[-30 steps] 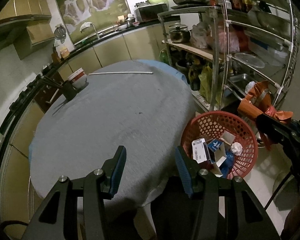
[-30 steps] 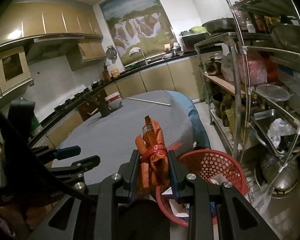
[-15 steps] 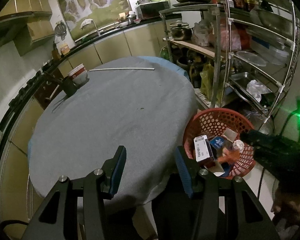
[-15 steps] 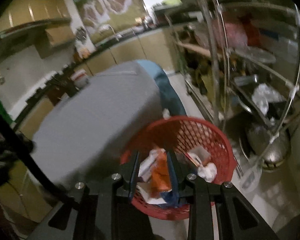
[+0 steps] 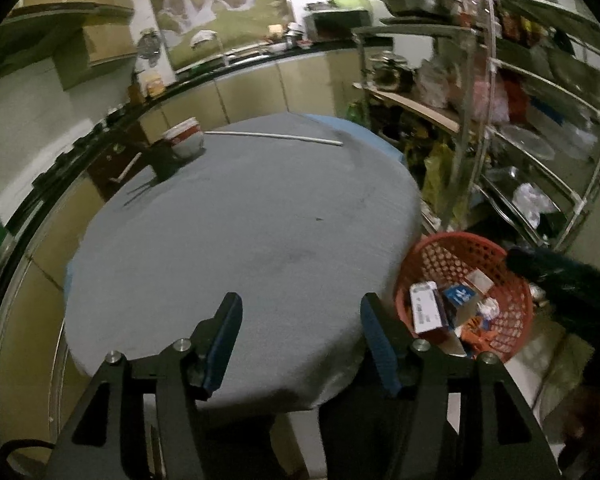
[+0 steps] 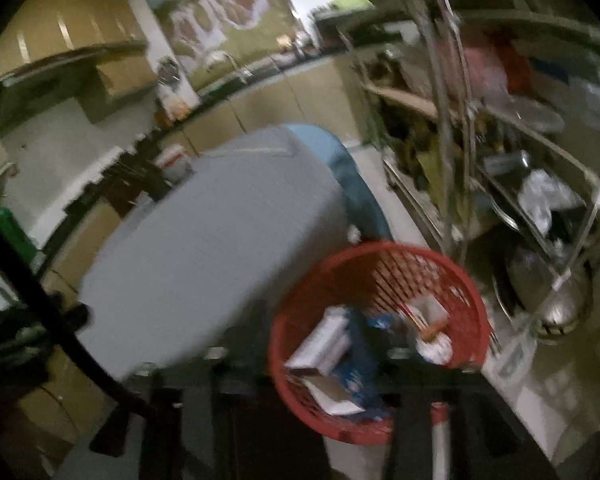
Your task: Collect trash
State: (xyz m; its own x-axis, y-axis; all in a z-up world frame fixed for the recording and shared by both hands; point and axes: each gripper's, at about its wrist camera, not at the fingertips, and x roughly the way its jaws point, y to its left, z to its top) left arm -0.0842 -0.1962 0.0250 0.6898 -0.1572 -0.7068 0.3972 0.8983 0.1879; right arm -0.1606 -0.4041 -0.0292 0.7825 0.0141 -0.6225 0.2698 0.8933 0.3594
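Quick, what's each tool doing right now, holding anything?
Left tool: open, holding nothing, above the table.
Right tool: too blurred to tell, over the red basket.

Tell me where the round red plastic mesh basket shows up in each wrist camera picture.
Left wrist view: the round red plastic mesh basket sits at the lower right, beside the grey cloth-covered table.
Right wrist view: the basket is at lower centre-right, blurred, close to the camera.
Shared landmark: the waterfall painting on the far wall, top centre in both.
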